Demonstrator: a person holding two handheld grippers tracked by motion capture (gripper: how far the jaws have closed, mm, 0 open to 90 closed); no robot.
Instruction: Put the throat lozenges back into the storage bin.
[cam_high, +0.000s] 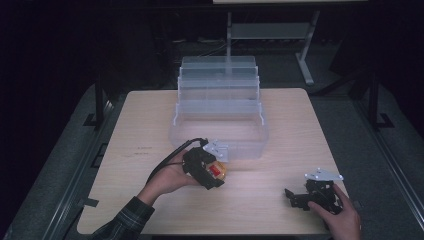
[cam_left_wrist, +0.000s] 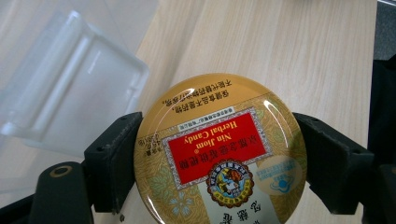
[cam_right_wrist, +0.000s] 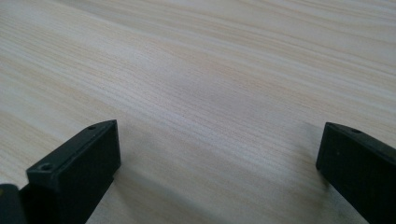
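Observation:
A round gold candy tin (cam_left_wrist: 219, 154) with a red label sits between the two black jaws of my left gripper (cam_left_wrist: 219, 163), which is shut on it. In the high view the left gripper (cam_high: 212, 172) holds the tin (cam_high: 217, 171) just above the table, close to the front wall of a clear plastic box (cam_high: 220, 145). My right gripper (cam_high: 296, 197) rests low over the wood near the table's front right, held by a hand. Its jaws stand wide apart in the right gripper view (cam_right_wrist: 219, 172), with only bare wood between them.
The clear plastic box has stepped tiers rising toward the back of the light wooden table (cam_high: 300, 130). A corner of that box (cam_left_wrist: 74, 84) lies at the left in the left gripper view. Dark floor and a metal stand (cam_high: 305, 50) lie beyond the table.

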